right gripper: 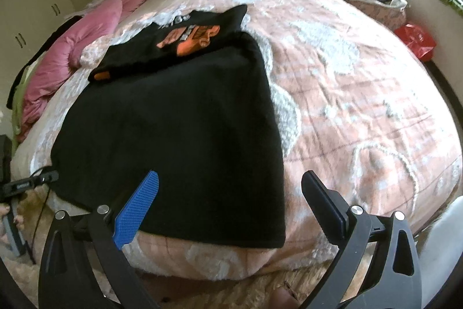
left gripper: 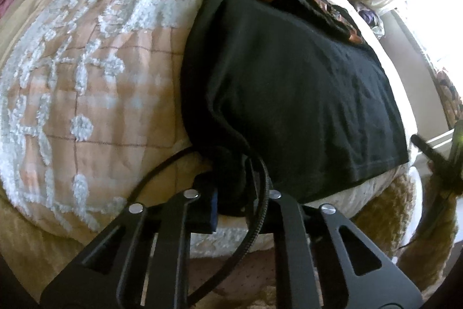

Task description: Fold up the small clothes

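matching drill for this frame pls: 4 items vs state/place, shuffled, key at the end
Items:
1. left gripper
2. right gripper
3. black T-shirt
4. pink duvet

States/places:
A. bunched along the bed's far-left side
B. open, above the shirt's near hem
C. laid on the quilt, partly folded, orange print showing at the far end
D. shut on the shirt's near corner

Pairs: 1-D, 2-B, 3-C, 4-A
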The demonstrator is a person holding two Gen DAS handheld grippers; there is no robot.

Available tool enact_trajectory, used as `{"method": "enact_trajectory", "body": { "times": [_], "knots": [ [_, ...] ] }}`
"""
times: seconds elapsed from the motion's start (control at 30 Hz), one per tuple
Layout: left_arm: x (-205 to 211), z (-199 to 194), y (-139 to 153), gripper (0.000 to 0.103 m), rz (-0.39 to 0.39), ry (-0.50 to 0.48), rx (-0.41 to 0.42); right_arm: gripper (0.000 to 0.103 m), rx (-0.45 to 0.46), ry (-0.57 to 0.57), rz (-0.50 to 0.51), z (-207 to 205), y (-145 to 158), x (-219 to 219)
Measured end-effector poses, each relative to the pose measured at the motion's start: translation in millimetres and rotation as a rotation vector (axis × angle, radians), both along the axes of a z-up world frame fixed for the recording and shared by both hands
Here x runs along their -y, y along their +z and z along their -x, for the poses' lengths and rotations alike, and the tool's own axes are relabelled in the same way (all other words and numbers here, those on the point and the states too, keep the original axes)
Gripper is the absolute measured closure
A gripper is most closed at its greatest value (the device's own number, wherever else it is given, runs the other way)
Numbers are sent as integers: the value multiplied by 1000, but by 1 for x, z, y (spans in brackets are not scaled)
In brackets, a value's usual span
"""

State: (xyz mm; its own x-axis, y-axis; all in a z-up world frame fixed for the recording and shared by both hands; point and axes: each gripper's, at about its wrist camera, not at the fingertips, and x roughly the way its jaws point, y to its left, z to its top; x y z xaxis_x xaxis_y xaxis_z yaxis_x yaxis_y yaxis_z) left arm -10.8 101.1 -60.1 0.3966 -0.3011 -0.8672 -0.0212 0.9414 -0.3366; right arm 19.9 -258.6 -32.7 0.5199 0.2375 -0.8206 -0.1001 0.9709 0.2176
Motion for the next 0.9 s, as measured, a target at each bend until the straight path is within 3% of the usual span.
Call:
{"method": "enact_trajectory", "body": {
  "times": [0.07, 0.13, 0.37, 0.4, 0.43, 0.5, 0.53, 0.9],
  "knots": [
    [-1, -1, 6, 98, 23, -5, 22, 8, -15, 3, 17, 2, -3, 0],
    [0, -3, 15, 99, 44, -7, 45, 32, -40, 12, 26, 2, -7, -1],
    [3, -8, 42, 99, 86, -18, 122, 35, -86, 10, 61, 3, -23, 1],
    [6, -12, 44, 99, 95, -15, 127, 46, -84, 15, 73, 3, -23, 0],
    [5, -14, 47, 99, 110, -8, 137, 72, -77, 22, 90, 4, -23, -1],
    [4, -14, 51, 99, 123, 1, 148, 91, -58, 30, 73, 6, -18, 1],
    [1, -15, 53, 99, 135, 8, 155, 95, -39, 42, 63, 8, -12, 1],
    [-18, -30, 85, 99, 273, 68, 220, 96, 163, 56, -78, 0, 54, 9]
  ]
}}
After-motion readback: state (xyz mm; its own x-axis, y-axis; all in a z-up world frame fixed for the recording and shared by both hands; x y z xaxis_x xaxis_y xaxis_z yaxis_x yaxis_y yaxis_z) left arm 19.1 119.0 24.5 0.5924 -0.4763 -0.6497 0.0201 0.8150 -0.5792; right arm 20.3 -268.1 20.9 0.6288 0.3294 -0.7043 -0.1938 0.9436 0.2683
